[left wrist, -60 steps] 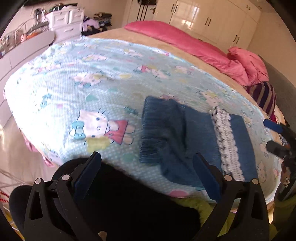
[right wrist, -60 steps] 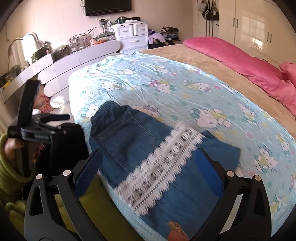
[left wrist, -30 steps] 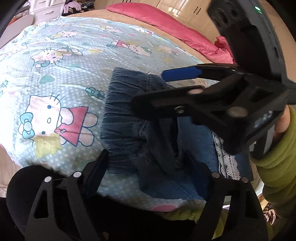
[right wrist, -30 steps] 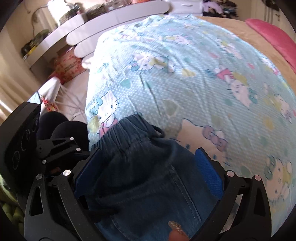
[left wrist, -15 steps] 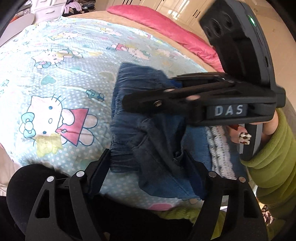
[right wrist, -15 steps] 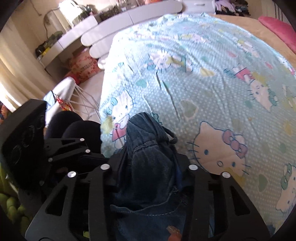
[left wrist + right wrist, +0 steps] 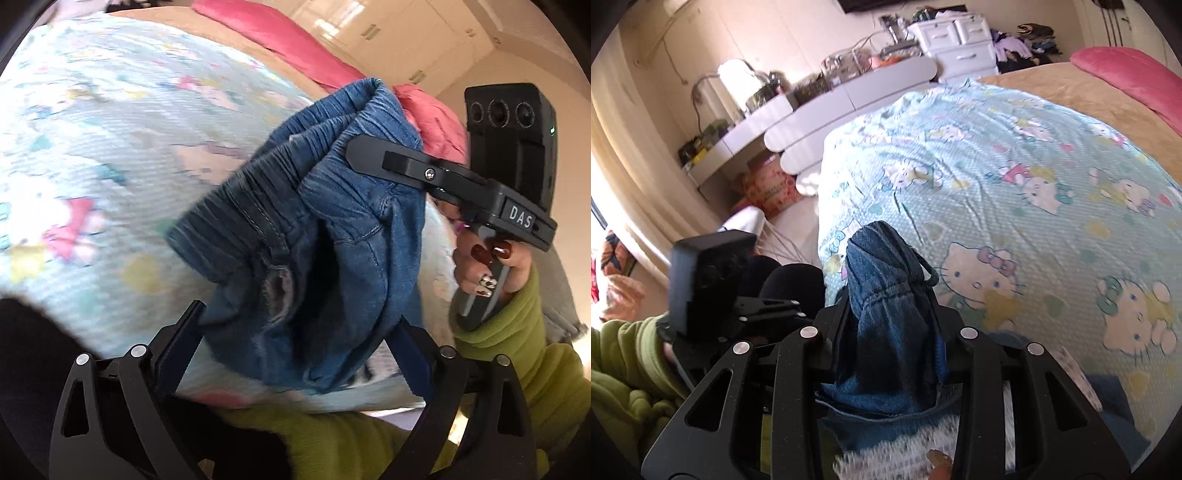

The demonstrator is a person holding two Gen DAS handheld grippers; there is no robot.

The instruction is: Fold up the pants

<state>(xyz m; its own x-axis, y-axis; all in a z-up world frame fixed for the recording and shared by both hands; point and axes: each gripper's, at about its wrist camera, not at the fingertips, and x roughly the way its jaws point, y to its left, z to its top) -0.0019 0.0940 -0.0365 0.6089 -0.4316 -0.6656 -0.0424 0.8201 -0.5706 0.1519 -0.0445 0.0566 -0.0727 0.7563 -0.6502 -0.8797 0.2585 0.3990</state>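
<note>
Blue denim pants (image 7: 332,236) with a gathered waistband and a white lace band are lifted off the bed, bunched between both grippers. My right gripper (image 7: 890,332) is shut on the waistband end of the pants (image 7: 886,295); it also shows in the left wrist view (image 7: 373,155), clamped on the fabric's upper fold. My left gripper (image 7: 295,332) has its fingers wide apart with the lower part of the pants hanging between them; a grip cannot be made out. The left gripper body (image 7: 713,280) shows at the left of the right wrist view.
The bed carries a light blue cartoon-cat sheet (image 7: 1015,177) over a tan blanket (image 7: 1052,85) and pink pillows (image 7: 295,40). White drawers (image 7: 960,40) and a long white shelf unit (image 7: 831,99) stand beyond the bed's foot. Wardrobe doors (image 7: 399,26) are behind the pillows.
The right gripper closed on the waistband and has lifted it up off the sheet. The pants now hang bunched in the air between the two grippers.
</note>
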